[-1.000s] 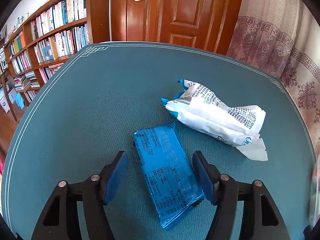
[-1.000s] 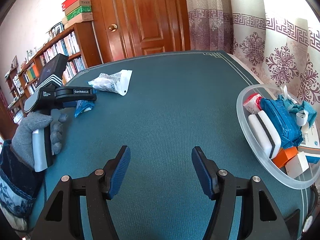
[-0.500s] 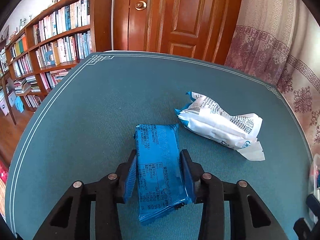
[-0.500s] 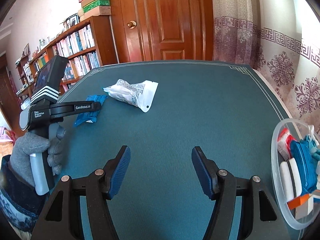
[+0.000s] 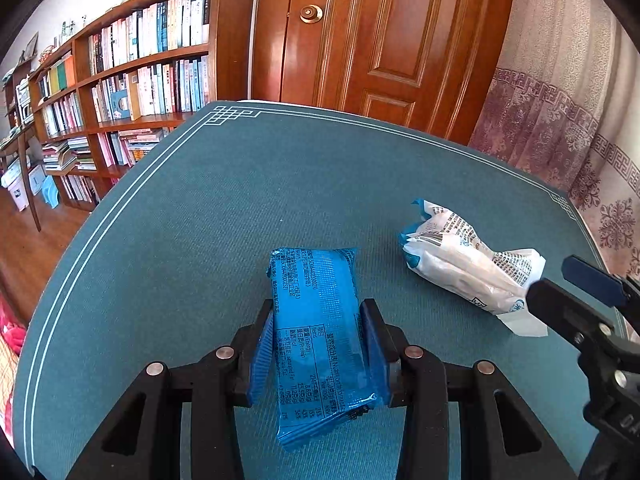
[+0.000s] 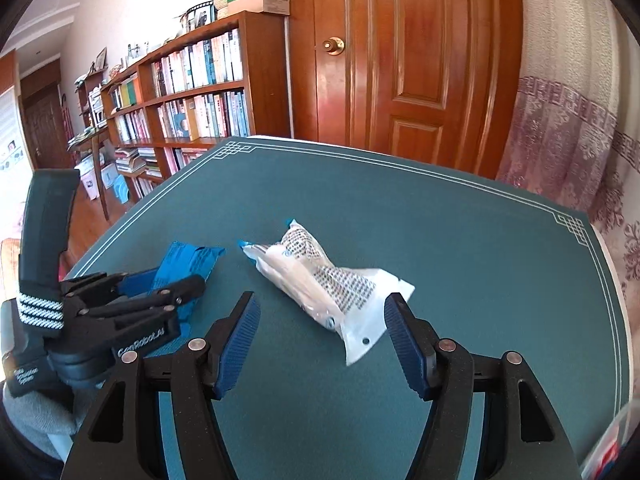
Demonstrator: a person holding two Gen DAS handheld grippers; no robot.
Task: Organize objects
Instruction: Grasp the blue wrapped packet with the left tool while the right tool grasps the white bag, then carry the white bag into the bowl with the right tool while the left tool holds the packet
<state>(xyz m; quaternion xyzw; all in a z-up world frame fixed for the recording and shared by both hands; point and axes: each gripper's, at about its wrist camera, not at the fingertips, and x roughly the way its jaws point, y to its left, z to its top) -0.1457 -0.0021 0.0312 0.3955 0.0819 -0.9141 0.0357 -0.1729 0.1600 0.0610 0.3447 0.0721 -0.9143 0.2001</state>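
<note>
Teal surface (image 5: 168, 264): same spot under both your tools. Your right gripper (image 6: 322, 338) swung left since a second ago, clear tub gone from its view; fingers (image 6: 404, 340) apart, empty, straddling tail of white packet (image 6: 320, 280). Your left gripper (image 5: 318, 354), open a second ago, now clamped on blue packet (image 5: 316, 320): glossy foil, printed text, crimped ends, lying left of white packet.

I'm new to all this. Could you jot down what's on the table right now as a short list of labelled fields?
Surface: teal table
Left tool: shut on the blue packet
Right tool: open, nothing between its pads, nearing the white packet
White packet: lying on the table, right of the blue one
Background: bookshelf, wooden door, patterned curtain
</note>
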